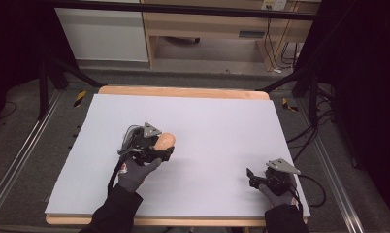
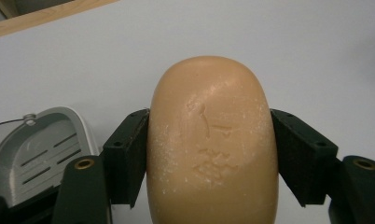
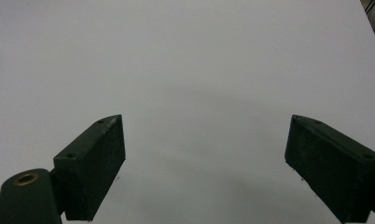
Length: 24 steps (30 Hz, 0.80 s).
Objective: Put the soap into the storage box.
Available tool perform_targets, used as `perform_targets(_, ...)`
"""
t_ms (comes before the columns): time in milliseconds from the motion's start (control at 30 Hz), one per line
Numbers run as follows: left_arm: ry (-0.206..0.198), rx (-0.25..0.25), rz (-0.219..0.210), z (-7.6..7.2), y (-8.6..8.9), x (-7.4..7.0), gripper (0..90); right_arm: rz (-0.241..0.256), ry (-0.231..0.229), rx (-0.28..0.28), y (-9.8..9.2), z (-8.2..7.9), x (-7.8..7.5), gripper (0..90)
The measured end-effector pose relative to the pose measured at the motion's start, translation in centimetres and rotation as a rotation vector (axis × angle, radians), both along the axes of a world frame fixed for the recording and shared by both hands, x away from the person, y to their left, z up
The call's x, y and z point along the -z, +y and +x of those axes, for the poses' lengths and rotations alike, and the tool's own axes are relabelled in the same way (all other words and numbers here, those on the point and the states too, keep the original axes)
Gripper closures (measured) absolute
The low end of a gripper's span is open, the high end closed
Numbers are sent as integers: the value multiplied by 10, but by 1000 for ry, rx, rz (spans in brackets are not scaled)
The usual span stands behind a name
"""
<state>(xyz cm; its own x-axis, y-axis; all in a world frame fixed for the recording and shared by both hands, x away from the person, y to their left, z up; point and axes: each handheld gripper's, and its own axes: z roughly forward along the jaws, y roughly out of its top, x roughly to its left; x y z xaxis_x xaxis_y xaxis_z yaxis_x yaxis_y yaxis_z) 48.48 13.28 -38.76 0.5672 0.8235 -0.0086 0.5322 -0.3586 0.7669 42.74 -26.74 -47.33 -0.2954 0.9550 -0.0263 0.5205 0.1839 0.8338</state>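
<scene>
From above, the left tool (image 1: 156, 145) grips a tan bar of soap (image 1: 165, 141) left of the middle of the pale tabletop (image 1: 222, 126), while the right tool (image 1: 261, 180) waits well apart near the front edge.

Along the left tool, both jaws press the soap's (image 2: 211, 144) long sides, likely for a steady carry; a grey soap dish (image 2: 36, 149) sits just beside.

The right tool (image 3: 204, 163) gapes wide, holding nothing.
</scene>
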Motion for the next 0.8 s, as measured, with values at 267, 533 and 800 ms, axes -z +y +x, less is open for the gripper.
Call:
perform_targets(267,-3,-28,-9,4,13,-2,320,-3,0,-1,0,0,0,123)
perform_targets(533,-7,-71,-15,10,28,-2,320,-3,3,-1,1,0,0,123)
perform_targets(800,-7,-111,-5,19,41,-2,320,-3,3,-2,0,0,0,123)
